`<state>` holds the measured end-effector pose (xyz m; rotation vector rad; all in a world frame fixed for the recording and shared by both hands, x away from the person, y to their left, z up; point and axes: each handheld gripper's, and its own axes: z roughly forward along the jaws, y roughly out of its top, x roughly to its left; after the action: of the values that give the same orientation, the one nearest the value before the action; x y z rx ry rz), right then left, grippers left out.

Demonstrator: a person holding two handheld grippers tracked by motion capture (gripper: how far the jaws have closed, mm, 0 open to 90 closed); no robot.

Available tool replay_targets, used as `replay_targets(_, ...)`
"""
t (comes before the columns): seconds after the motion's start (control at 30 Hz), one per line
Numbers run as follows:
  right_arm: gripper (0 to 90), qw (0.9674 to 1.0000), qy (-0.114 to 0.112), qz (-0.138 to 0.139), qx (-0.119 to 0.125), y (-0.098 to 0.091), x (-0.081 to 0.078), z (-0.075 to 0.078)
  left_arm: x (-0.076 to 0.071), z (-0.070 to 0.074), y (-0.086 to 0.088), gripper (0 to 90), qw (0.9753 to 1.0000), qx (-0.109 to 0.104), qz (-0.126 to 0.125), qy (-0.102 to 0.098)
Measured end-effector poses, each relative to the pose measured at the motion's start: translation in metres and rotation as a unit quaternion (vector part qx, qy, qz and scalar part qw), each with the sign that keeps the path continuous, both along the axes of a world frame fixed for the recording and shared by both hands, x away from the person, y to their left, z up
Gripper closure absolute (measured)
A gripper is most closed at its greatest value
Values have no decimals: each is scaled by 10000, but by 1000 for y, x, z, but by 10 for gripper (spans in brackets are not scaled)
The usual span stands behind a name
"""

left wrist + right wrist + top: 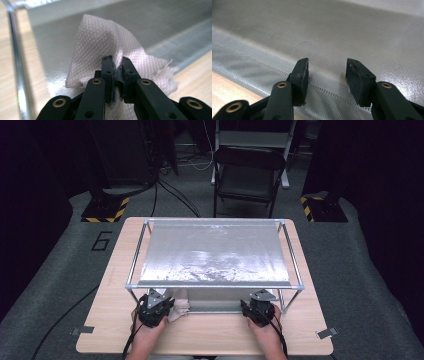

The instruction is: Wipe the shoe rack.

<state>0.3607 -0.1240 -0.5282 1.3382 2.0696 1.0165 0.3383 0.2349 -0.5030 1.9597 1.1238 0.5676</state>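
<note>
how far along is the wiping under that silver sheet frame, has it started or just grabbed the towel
Done: the left gripper is clamped shut on the paper towel. In hand: the towel sits at the frame's front edge, by the lower silver sheet. The right gripper stands open over that sheet, holding nothing. Left: any actual wiping; the frames cannot settle whether any has happened.

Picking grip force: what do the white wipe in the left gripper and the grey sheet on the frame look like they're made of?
Wipe: looks like embossed paper towel, matte white, diamond quilting, frayed torn edge, crumpled between the left gripper jaws. Sheet: probably coated woven fabric or plastic tarp, silvery grey with a semi-gloss sheen, fine weave texture and a stitched seam near the edge. Frame: seemingly bare metal tube, shiny.
</note>
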Motion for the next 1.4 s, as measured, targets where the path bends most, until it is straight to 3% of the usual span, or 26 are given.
replay_targets(0.03, 528, 10000, -3, 4, -8, 0, 0, 0, -2, 4, 3, 830, 9999, 56, -104, 5)
replay_targets(0.07, 527, 10000, 2, 0, 1, 0, 0, 0, -5, 8, 6, 829, 9995, 260, -138, -123)
replay_targets(0.2, 527, 10000, 27, 24, 67, 0, 0, 0, -17, 18, 14, 830, 9994, 196, -185, -206)
replay_targets(0.27, 527, 10000, 30, 10, 27, 0, 0, 0, -22, 20, 16, 830, 9998, -41, -68, -207)
replay_targets(0.33, 527, 10000, 49, 10, 23, 0, 0, 0, -25, 21, 20, 830, 9996, 79, -105, -249)
replay_targets(0.53, 527, 10000, 49, 11, 14, 0, 0, 0, -34, 21, 29, 830, 9997, 18, -58, -237)
replay_targets(0.63, 527, 10000, 50, 33, 30, 0, 0, 0, -41, 22, 38, 830, 9998, -109, 57, -187)
replay_targets(0.87, 527, 9999, 63, 49, 78, 0, 0, 0, -57, 34, 60, 830, 9989, -233, 289, -303)
replay_targets(1.0, 527, 9999, 62, 49, 71, 0, 0, 0, -71, 49, 75, 830, 9974, -202, 470, -511)
replay_targets(1.13, 527, 9999, 63, 52, 71, 0, 0, 0, -76, 62, 88, 832, 9959, -276, 597, -623)
replay_targets(1.27, 528, 10000, 61, 34, 47, 0, 0, 0, -79, 75, 96, 832, 9929, -287, 721, -896)
replay_targets(1.33, 527, 9999, 64, 49, 78, 0, 0, 0, -76, 73, 98, 832, 9929, -298, 758, -870)
replay_targets(1.4, 527, 9999, 65, 49, 81, 0, 0, 0, -69, 60, 102, 833, 9935, -299, 838, -706)
